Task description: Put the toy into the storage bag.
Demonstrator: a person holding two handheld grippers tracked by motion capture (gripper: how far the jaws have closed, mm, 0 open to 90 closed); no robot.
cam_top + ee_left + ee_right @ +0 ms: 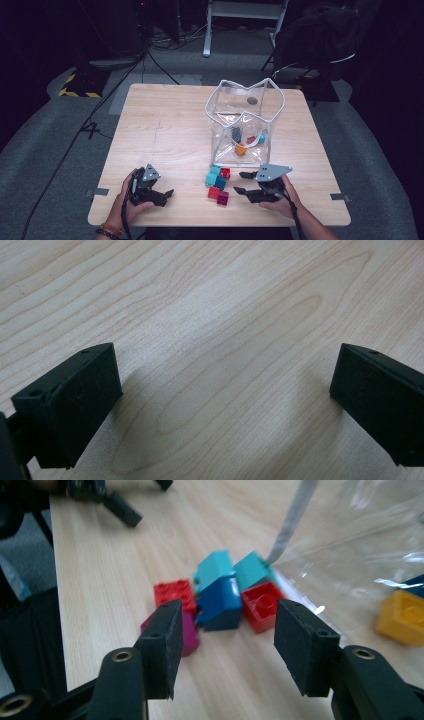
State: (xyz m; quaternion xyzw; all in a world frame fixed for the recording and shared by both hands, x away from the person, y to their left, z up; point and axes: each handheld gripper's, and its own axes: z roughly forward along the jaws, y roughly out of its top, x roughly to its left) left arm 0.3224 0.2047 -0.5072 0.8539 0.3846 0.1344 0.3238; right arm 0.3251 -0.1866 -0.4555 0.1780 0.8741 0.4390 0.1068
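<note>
Several bricks (220,597) lie bunched on the table (165,130) beside the clear bag (245,120); we cannot make out how many, since the magenta one (189,632) sits partly behind a jaw. Inside the bag, a yellow brick (402,617) is blurred and cut off. Our right gripper (225,645) stands half open, holding nothing, just short of the bricks. Our left gripper (225,405) gapes wide over bare wood.
</note>
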